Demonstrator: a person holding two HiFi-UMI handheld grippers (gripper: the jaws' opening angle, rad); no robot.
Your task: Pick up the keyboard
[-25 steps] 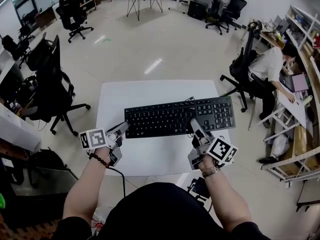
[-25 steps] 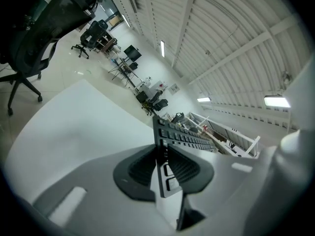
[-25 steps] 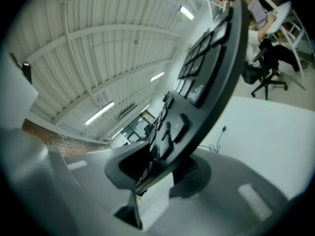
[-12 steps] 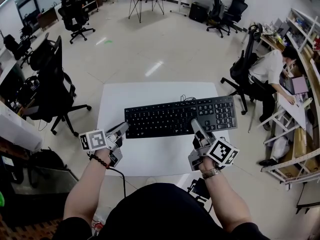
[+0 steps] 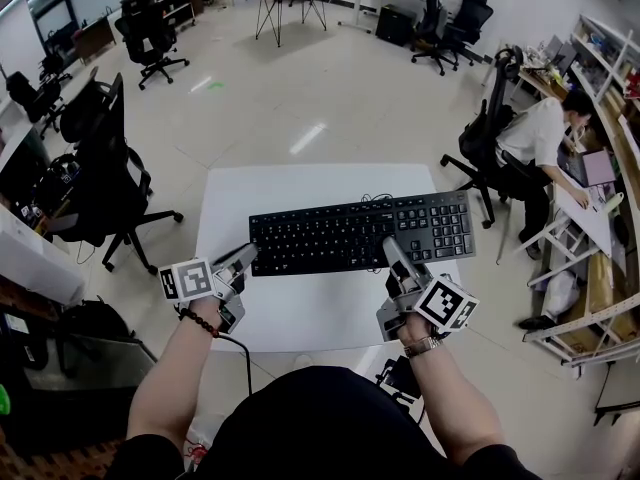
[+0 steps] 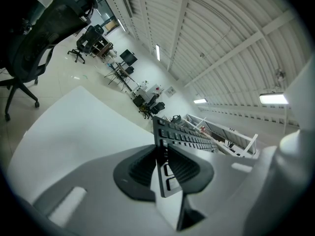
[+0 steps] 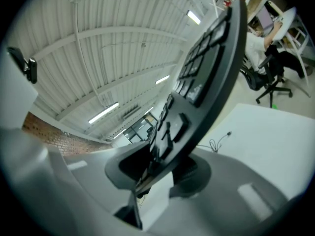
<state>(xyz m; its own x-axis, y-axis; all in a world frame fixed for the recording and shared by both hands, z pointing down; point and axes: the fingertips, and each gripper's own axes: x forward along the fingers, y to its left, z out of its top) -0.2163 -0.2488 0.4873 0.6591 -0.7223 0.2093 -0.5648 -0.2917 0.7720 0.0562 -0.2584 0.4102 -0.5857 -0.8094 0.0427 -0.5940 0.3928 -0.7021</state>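
Keyboard [image 5: 345, 236] lies across the middle of the white table [image 5: 300, 313], its cable [image 5: 375, 198] trailing off at 12 o'clock. I cannot tell whether it is clear of the top. The left claw [image 5: 243, 256] is clenched on its 8 o'clock corner and the right claw [image 5: 390, 253] on the near edge at 5 o'clock. Gripping it well apart likely keeps the long board level when lifted. Count: one keyboard, two claws, one table.

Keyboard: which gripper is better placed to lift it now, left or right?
Right, slightly: the right gripper clamps the keyboard on its near edge further inward; the left gripper holds only its end corner.
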